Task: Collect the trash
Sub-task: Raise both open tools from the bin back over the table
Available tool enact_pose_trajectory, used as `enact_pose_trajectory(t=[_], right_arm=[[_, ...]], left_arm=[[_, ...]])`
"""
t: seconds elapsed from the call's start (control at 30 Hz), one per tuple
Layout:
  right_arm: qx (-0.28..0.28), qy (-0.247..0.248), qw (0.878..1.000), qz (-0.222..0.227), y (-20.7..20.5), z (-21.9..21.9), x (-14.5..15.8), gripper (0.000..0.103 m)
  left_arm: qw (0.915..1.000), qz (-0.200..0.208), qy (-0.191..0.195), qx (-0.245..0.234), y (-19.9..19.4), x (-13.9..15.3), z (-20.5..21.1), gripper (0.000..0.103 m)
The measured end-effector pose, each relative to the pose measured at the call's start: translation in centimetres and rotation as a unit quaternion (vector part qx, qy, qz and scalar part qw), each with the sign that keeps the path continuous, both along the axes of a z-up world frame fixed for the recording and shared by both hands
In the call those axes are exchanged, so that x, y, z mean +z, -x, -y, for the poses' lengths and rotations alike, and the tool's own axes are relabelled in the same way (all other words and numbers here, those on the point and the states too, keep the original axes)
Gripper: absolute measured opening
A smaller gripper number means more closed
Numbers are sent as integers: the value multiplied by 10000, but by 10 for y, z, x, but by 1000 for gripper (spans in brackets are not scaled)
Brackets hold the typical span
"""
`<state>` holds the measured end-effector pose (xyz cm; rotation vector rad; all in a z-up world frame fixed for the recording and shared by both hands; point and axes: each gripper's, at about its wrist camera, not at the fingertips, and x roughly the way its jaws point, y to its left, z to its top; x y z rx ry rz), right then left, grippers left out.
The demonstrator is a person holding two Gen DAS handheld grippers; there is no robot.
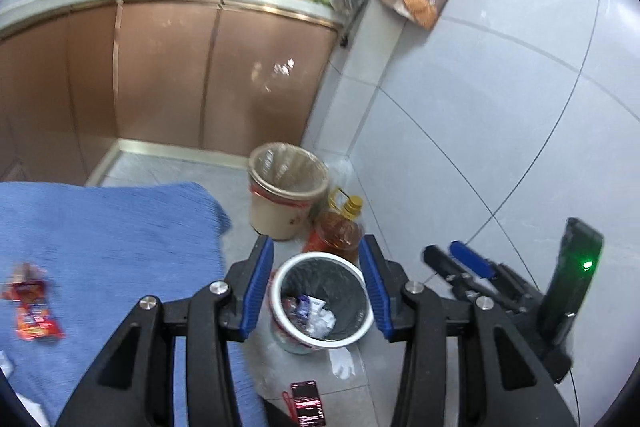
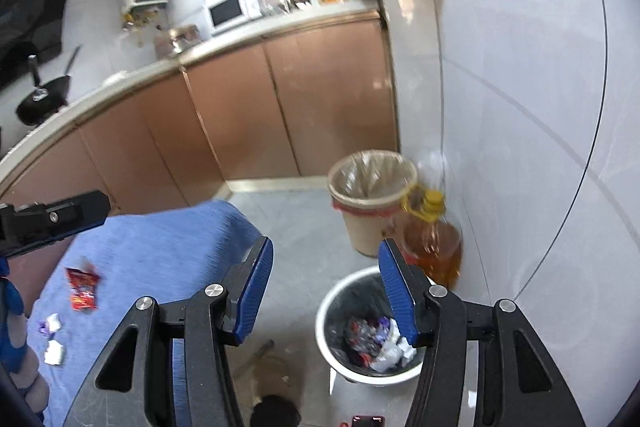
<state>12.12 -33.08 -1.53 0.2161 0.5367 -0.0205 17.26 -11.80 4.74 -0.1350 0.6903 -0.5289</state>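
Note:
My left gripper [image 1: 316,242] hangs open and empty high over a white trash bin [image 1: 280,323] with a dark liner; wrappers and crumpled paper lie inside it. My right gripper [image 2: 326,243] is also open and empty, above and left of the same white bin [image 2: 326,319]. On the blue cloth [image 1: 112,235] lie red snack wrappers [image 1: 32,311]. In the right wrist view the red wrapper [image 2: 82,289] lies with white paper scraps [image 2: 54,351] on the blue cloth [image 2: 160,267]. The right gripper [image 1: 442,247] also shows in the left wrist view.
A beige lined bin [image 1: 286,195] and an oil bottle [image 1: 340,231] stand by the tiled wall behind the white bin. A phone [image 1: 306,403] lies on the floor. Brown kitchen cabinets [image 1: 180,75] run along the back. A finger of the left gripper [image 2: 76,213] reaches in over the cloth.

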Motion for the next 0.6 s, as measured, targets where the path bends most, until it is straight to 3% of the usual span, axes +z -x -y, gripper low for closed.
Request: enact_pose_trajectory(t=[0.3, 0.6], right_arm=[[446, 225, 9969, 607, 51, -58, 69, 56], [838, 327, 9908, 1014, 80, -105, 107, 57]], left_arm=[[9981, 333, 69, 516, 47, 34, -84, 44], [9916, 734, -46, 1062, 95, 55, -170, 46]])
